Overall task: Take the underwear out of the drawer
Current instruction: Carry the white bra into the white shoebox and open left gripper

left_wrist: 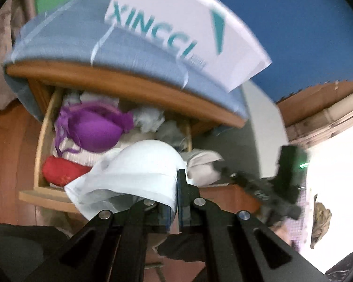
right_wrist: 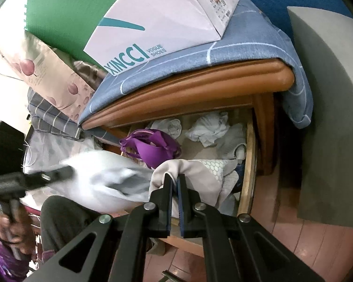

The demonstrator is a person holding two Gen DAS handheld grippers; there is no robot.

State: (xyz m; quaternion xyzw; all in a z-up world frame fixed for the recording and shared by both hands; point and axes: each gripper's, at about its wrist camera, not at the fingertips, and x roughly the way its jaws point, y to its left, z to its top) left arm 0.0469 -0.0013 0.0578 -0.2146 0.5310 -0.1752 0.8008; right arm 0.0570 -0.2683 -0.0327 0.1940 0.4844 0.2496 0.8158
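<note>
A wooden nightstand (right_wrist: 195,87) is sitting against a blue wall (left_wrist: 293,23), draped in a blue cloth (right_wrist: 235,44) with a white XINCCI shoebox (right_wrist: 162,23) on top, and reddish wood flooring (right_wrist: 293,230) is running underneath. Its drawer (right_wrist: 248,164) is hanging open, stuffed with clothes — a purple bra (left_wrist: 94,129), crumpled white bits, and a red piece (left_wrist: 63,169) that only the left wrist view is showing. The right wrist view alone is catching the floral pillow (right_wrist: 49,70) and the hand (right_wrist: 9,232) gripping the left tool's handle. The left gripper (left_wrist: 177,188) is pinching a pale blue-white bra (left_wrist: 138,164) tight, holding it above the drawer's front edge. The right gripper (right_wrist: 175,183) is angling downward, clamping a beige garment (right_wrist: 195,174) at the drawer's front.
</note>
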